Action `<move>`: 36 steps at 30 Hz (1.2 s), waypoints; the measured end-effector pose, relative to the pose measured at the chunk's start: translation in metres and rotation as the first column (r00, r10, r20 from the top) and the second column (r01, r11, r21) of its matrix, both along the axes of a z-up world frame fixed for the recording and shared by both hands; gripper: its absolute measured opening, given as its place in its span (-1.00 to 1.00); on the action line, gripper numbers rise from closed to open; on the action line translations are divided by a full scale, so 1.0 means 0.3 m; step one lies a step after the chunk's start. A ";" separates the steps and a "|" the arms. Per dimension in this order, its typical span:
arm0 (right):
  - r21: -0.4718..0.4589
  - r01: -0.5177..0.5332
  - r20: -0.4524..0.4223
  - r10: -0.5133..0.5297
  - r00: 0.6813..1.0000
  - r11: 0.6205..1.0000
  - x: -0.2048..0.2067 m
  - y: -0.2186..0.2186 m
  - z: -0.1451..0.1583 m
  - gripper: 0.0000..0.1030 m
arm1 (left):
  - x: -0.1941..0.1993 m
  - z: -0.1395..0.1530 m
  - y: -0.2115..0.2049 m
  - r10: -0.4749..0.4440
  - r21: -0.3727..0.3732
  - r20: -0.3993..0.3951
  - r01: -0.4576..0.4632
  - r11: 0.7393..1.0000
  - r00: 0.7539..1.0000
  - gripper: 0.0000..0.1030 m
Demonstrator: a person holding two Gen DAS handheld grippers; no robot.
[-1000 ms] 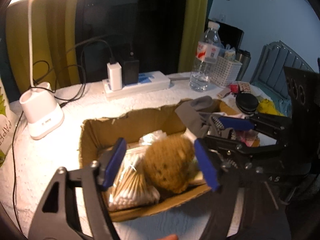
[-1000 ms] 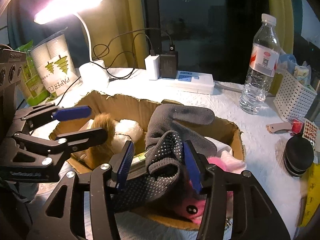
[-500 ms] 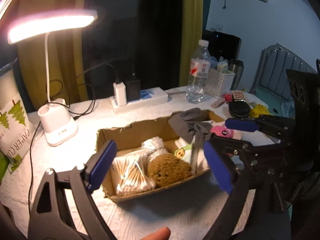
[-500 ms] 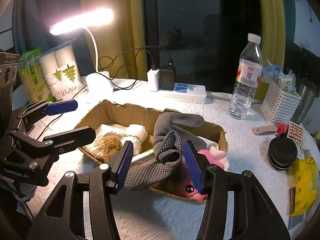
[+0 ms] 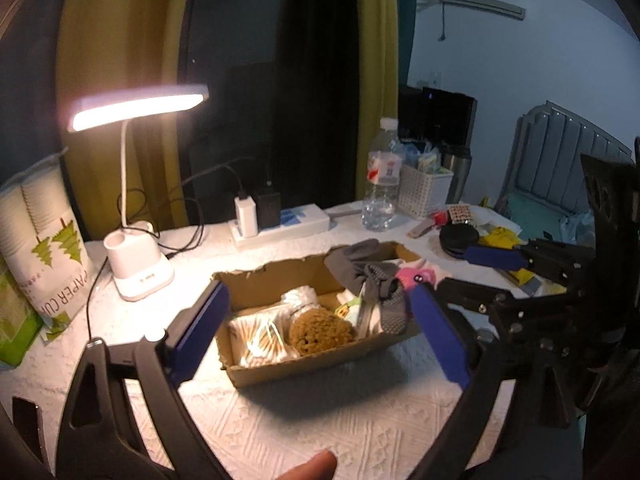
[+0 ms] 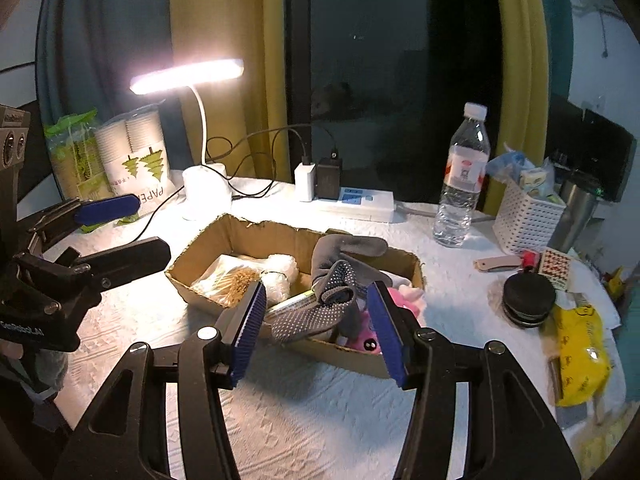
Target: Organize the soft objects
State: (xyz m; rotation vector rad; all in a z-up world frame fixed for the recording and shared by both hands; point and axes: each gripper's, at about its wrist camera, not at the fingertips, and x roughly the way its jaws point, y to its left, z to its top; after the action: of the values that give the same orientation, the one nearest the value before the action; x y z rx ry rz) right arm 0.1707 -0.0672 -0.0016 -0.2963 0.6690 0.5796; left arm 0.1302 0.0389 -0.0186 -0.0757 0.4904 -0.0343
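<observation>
An open cardboard box (image 5: 312,364) (image 6: 248,232) stands on the white cloth. It holds a brown sponge (image 5: 320,330), a bag of cotton swabs (image 5: 256,340), a bag of cotton balls (image 6: 280,276), a pink plush (image 6: 368,340) and a grey dotted glove (image 5: 372,276) (image 6: 332,280) that droops over the front wall. My left gripper (image 5: 319,294) hovers back from the box, jaws opening wide, with nothing between them. My right gripper (image 6: 316,288) hangs over the glove, jaws opening, pads clear of it.
A lit desk lamp (image 5: 138,268) and a pack of paper cups (image 6: 136,160) stand at the left. A power strip (image 6: 352,200) with chargers, a water bottle (image 6: 460,184) and a white basket (image 6: 528,220) line the back. A black round case (image 6: 528,298) and a yellow bag (image 6: 580,356) lie right.
Both grippers have drawn back and up from the box. The left jaws spread away from the sponge, which stays in the box. The right jaws widened around the glove.
</observation>
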 end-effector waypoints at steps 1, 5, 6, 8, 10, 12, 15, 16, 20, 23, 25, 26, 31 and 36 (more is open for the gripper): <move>0.000 0.002 0.010 -0.002 1.000 1.000 -0.013 -0.004 0.010 0.23 | -0.019 0.012 -0.006 -0.001 0.000 0.013 0.001 1.000 1.000 0.88; 0.010 0.008 0.049 -0.009 0.999 1.000 -0.076 -0.019 0.054 0.26 | -0.075 0.051 -0.020 0.004 0.001 0.042 -0.004 1.000 0.999 0.90; 0.012 0.010 0.057 -0.011 0.998 1.000 -0.090 -0.022 0.065 0.26 | -0.091 0.062 -0.022 0.006 0.002 0.050 -0.007 1.000 0.999 0.90; 0.017 0.015 0.076 -0.016 0.997 1.000 -0.120 -0.029 0.086 0.27 | -0.118 0.080 -0.027 0.010 0.002 0.064 -0.011 1.000 0.998 0.91; 0.024 0.019 0.093 -0.022 0.995 1.000 -0.148 -0.036 0.107 0.28 | -0.145 0.099 -0.031 0.015 0.002 0.075 -0.015 1.000 0.997 0.93; 0.030 0.027 0.110 -0.030 0.994 0.999 -0.177 -0.048 0.128 0.30 | -0.172 0.115 -0.038 0.021 0.000 0.083 -0.021 1.000 0.996 0.97; 0.044 0.048 0.134 -0.053 0.990 0.998 -0.223 -0.076 0.163 0.43 | -0.208 0.136 -0.045 0.034 -0.004 0.074 -0.034 0.999 0.997 0.98; 0.052 0.053 0.138 -0.060 0.989 0.997 -0.236 -0.086 0.173 0.45 | -0.215 0.140 -0.048 0.036 -0.002 0.074 -0.036 0.999 0.997 0.98; 0.082 0.075 0.141 -0.086 0.986 0.994 -0.281 -0.127 0.206 0.49 | -0.262 0.158 -0.067 0.062 0.016 0.071 -0.064 0.998 0.996 0.98; 0.097 0.085 0.150 -0.099 0.984 0.992 -0.319 -0.145 0.229 0.51 | -0.288 0.170 -0.080 0.079 0.024 0.073 -0.081 0.996 0.994 0.98; 0.100 0.084 0.161 -0.099 0.982 0.991 -0.349 -0.150 0.248 0.54 | -0.311 0.180 -0.086 0.086 0.025 0.080 -0.088 0.996 0.993 0.98; 0.104 0.083 0.170 -0.100 0.980 0.991 -0.368 -0.154 0.261 0.60 | -0.322 0.184 -0.089 0.091 0.029 0.086 -0.094 0.995 0.992 0.98; 0.114 0.079 0.206 -0.101 0.973 0.990 -0.446 -0.164 0.316 0.64 | -0.359 0.200 -0.108 0.103 0.033 0.100 -0.107 0.994 0.990 0.98; 0.122 0.079 0.214 -0.104 0.971 0.989 -0.483 -0.165 0.339 0.64 | -0.382 0.207 -0.112 0.108 0.034 0.106 -0.112 0.993 0.988 0.98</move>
State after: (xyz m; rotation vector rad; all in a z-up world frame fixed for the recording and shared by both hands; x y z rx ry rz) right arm 0.0258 -0.1166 0.1002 -0.2192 0.4318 0.4851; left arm 0.0157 0.0054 0.0436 -0.0618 0.3817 0.0790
